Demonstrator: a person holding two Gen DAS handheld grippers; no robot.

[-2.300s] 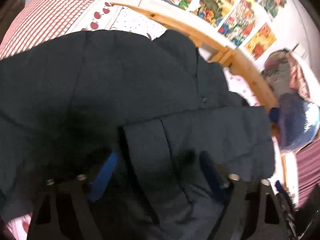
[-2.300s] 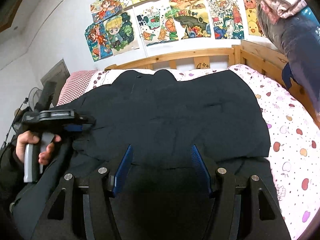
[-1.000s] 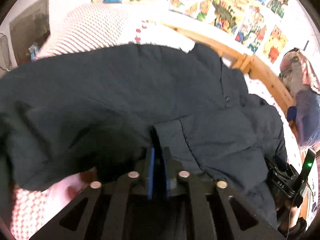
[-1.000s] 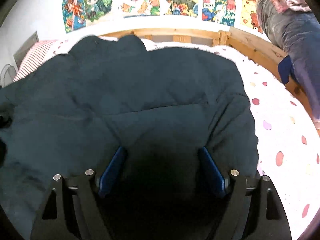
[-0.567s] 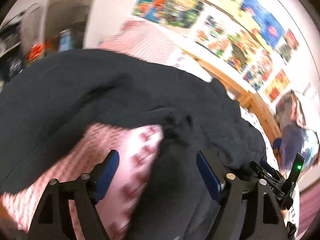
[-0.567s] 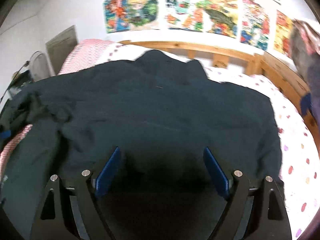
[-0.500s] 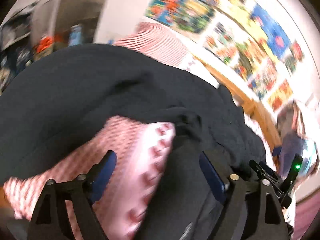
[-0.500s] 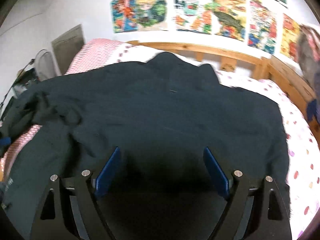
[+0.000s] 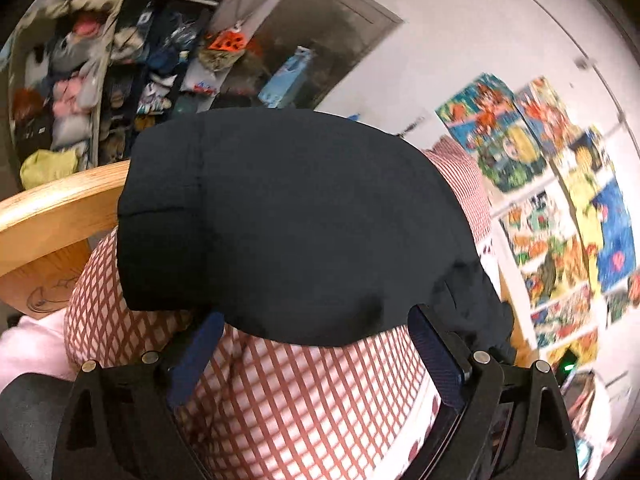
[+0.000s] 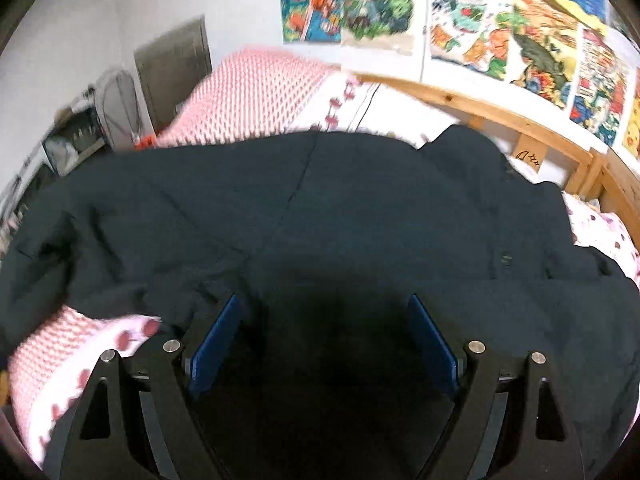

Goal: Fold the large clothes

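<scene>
Sprawling over the pink bedding (image 10: 256,80), the dark padded jacket (image 10: 360,208) fills the bed, one sleeve (image 9: 280,216) lying on the checked cover (image 9: 312,400). Left gripper (image 9: 316,344) and right gripper (image 10: 320,336) both gape, grasping nothing.

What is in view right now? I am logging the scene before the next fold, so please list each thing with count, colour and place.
jacket: one, dark navy, spread across the bed; one padded end lies on the checked cover
checked cover: one, red and white, under the jacket end
spotted sheet: one, pale with dark spots, right of the jacket
bed frame: one, light wood, along the wall
posters: several, multicoloured, on the white wall
cluttered shelf: one, mixed colours, beyond the bed's end
left hand-held gripper: black, blue pads, open
right hand-held gripper: black, blue pads, open above the jacket
</scene>
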